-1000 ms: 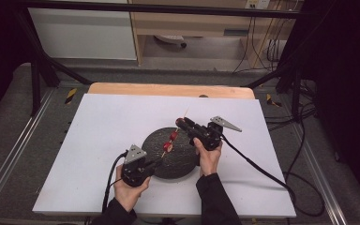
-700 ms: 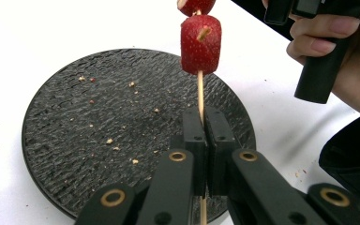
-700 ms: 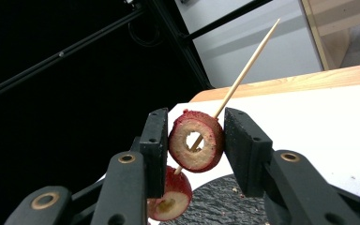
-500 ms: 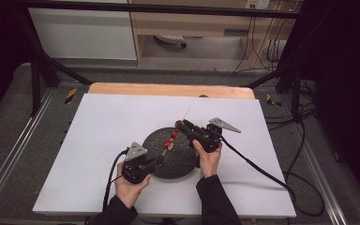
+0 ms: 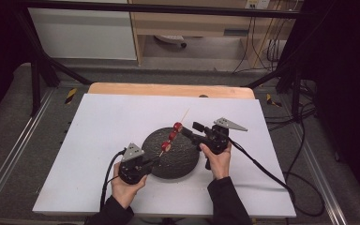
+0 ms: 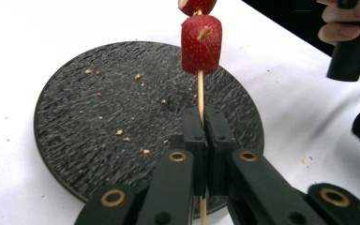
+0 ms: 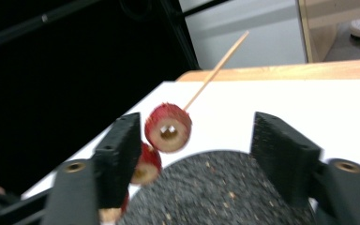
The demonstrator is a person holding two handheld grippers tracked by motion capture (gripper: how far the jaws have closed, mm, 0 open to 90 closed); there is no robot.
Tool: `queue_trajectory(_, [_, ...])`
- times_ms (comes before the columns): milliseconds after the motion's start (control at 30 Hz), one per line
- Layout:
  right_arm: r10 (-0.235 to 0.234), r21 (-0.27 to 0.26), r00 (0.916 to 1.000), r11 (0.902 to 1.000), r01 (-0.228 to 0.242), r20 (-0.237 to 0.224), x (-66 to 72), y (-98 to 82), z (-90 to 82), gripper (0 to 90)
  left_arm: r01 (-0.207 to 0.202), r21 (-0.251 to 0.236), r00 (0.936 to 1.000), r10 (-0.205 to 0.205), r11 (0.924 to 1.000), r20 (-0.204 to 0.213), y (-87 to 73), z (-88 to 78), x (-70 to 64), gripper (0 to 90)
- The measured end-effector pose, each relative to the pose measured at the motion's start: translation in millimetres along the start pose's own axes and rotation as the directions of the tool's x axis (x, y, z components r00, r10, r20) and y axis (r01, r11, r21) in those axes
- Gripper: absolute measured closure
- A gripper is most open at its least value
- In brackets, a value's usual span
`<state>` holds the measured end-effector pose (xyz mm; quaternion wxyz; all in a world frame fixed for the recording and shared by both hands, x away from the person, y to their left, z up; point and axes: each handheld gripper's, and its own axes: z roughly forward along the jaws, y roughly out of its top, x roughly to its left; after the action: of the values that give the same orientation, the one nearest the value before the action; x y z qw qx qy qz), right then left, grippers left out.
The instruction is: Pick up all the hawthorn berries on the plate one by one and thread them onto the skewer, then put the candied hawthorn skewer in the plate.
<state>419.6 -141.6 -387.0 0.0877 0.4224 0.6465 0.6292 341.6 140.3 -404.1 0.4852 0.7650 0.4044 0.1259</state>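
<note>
My left gripper [image 5: 151,162], low and left of centre in the high view, has its jaws pressed together on the bare lower end of the skewer [image 6: 200,98]; in the left gripper view the stick rises straight up out of the pads. My right gripper [image 5: 192,131], just right of centre, has just been opening its jaws. In the right gripper view they stand spread, with the top strawberry piece [image 7: 168,127] between them but close to the left pad, and I can't see either pad pressing on it.

I judge the step in hand to be threading fruit: a piece has been pushed on and let go. The next move, as I read it, calls for drawing the right gripper back clear of the sharp tip without knocking the fruit, while the left keeps the stick steady.

Counting, largest first: one white table top [image 5: 98,122]; one round dark slate plate [image 5: 178,159] at centre frame under the skewer, crumbs on it; two grippers; one skewer; three strawberry pieces [image 5: 171,136] strung along it in the high view.
</note>
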Motion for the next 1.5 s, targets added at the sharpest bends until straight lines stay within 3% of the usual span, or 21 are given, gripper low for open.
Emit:
queue_trajectory(167, [-0.052, 0.096, 0.9986, 0.9941, 0.051, 0.010, -3.9, -4.0, -9.8, 16.3, -0.011, 0.012, 0.9999, 0.011, 0.9999, 0.009, -1.1, -3.6, 4.7, 88.4])
queue_trajectory(267, [-0.113, 0.163, 0.9934, 0.9808, 0.107, 0.023, -6.9, -8.3, -15.8, 10.1, -0.027, 0.020, 0.9996, 0.027, 0.9994, 0.007, -0.9, -6.1, 7.2, 88.4])
queue_trajectory(433, [-0.151, 0.231, 0.9876, 0.9632, 0.137, 0.043, -16.6, -17.2, -25.4, 4.0, -0.059, 0.044, 0.9983, 0.059, 0.9973, 0.003, 0.1, -10.6, 11.7, 88.3])
queue_trajectory(533, [-0.151, 0.252, 0.9870, 0.9586, 0.133, 0.055, -22.9, -21.9, -31.9, 2.4, -0.079, 0.062, 0.9969, 0.079, 0.9950, 0.001, 1.7, -12.7, 14.2, 88.3])
queue_trajectory(800, [-0.194, 0.318, 0.9784, 0.9343, 0.161, 0.073, -36.0, -35.4, -52.0, 0.5, -0.095, 0.112, 0.9955, 0.094, 0.9892, 0.013, 11.4, -13.7, 20.9, 88.3])
queue_trajectory(1100, [-0.248, 0.395, 0.9649, 0.8980, 0.195, 0.087, -50.6, -53.9, -74.3, 0.6, -0.114, 0.157, 0.9933, 0.115, 0.9811, 0.000, 23.1, -9.5, 26.8, 88.3])
queue_trajectory(1367, [-0.249, 0.417, 0.9642, 0.8890, 0.190, 0.092, -58.5, -65.8, -91.3, 1.0, -0.121, 0.205, 0.9920, 0.126, 0.9714, -0.011, 33.6, 4.5, 29.8, 88.3])
queue_trajectory(1500, [-0.242, 0.419, 0.9661, 0.8895, 0.183, 0.091, -60.8, -71.6, -98.3, 1.4, -0.124, 0.228, 0.9914, 0.130, 0.9656, -0.011, 39.4, 11.2, 30.4, 88.3])
